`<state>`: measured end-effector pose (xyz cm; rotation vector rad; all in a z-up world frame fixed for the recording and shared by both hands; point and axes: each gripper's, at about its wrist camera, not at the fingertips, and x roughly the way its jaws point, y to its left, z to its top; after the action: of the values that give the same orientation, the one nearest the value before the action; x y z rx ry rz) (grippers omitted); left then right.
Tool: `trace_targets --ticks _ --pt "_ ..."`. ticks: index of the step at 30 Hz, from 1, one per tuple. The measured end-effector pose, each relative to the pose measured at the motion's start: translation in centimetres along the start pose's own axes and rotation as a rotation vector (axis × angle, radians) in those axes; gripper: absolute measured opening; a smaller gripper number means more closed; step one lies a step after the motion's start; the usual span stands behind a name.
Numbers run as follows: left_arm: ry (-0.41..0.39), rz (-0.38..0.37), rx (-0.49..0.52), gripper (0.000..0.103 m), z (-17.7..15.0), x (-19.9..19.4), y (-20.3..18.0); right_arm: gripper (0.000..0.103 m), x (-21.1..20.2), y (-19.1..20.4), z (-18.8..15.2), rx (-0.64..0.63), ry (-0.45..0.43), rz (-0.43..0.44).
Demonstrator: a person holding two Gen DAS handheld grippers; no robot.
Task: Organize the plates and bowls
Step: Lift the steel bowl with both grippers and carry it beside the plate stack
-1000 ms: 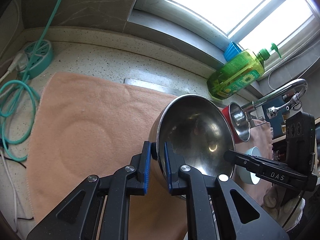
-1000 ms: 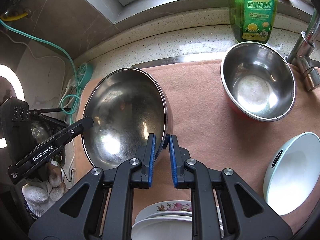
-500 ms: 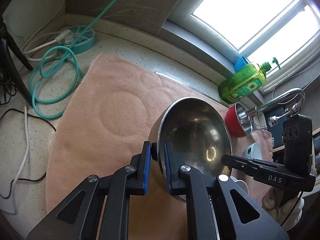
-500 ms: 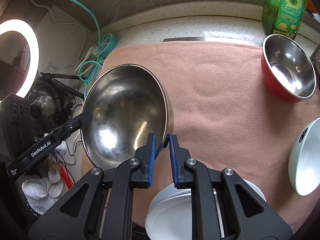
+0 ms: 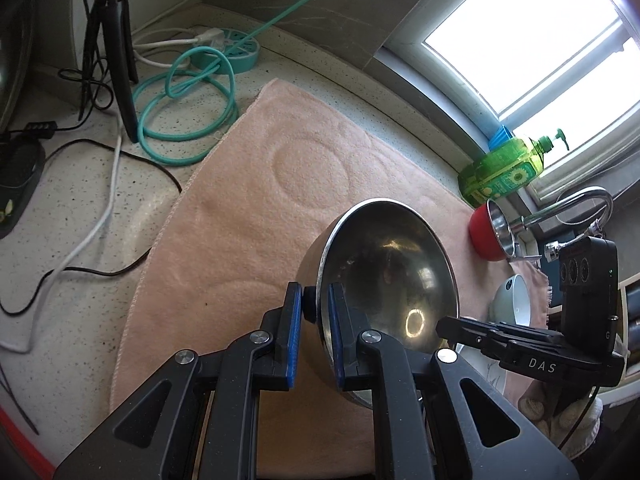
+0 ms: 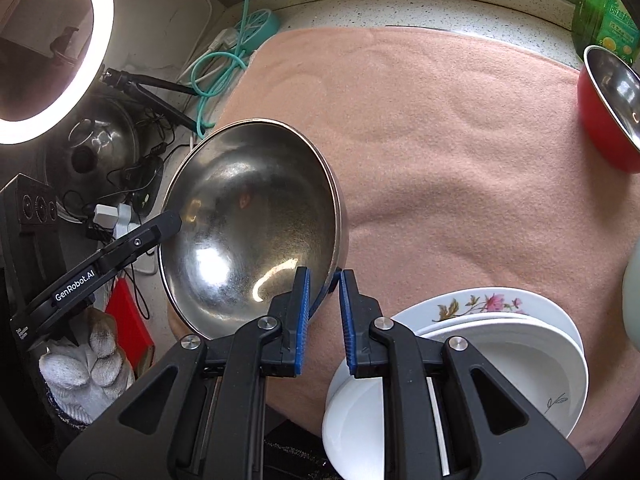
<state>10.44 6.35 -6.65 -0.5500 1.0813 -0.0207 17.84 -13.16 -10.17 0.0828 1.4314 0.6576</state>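
Observation:
A large steel bowl (image 5: 396, 268) hangs tilted above the pink mat (image 5: 256, 216), held from both sides. My left gripper (image 5: 314, 312) is shut on its near rim. My right gripper (image 6: 324, 288) is shut on the opposite rim of the steel bowl (image 6: 252, 216). A red bowl with a steel inside (image 5: 490, 232) stands at the mat's far end, also in the right wrist view (image 6: 608, 108). A pale green bowl (image 5: 514, 300) sits near it. A flowered plate (image 6: 480, 304) and white plates (image 6: 520, 364) are stacked below my right gripper.
A green dish soap bottle (image 5: 504, 172) and a tap (image 5: 572, 204) stand by the window. Teal hose coils (image 5: 188, 96), cables, a tripod (image 5: 116, 40) and a ring light (image 6: 52, 40) crowd the counter left of the mat.
Both grippers have lifted the steel bowl higher and pulled it back toward the mat's left end. The red and pale green bowls now look farther away. More stacked plates show.

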Motion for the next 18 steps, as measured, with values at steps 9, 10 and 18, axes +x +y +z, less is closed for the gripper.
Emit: trace_targets --ticks 9,10,18 --pt "-0.015 0.023 -0.027 0.011 -2.4 -1.5 1.0 0.015 0.7 1.0 -1.9 -0.038 0.040 0.009" --pt "-0.017 0.023 -0.034 0.011 -2.6 -1.7 1.0 0.015 0.8 1.1 -2.1 -0.040 0.043 0.012" --pt "-0.013 0.031 -0.057 0.011 -4.3 -2.2 1.5 0.015 0.8 1.2 -3.2 -0.060 0.061 0.016"
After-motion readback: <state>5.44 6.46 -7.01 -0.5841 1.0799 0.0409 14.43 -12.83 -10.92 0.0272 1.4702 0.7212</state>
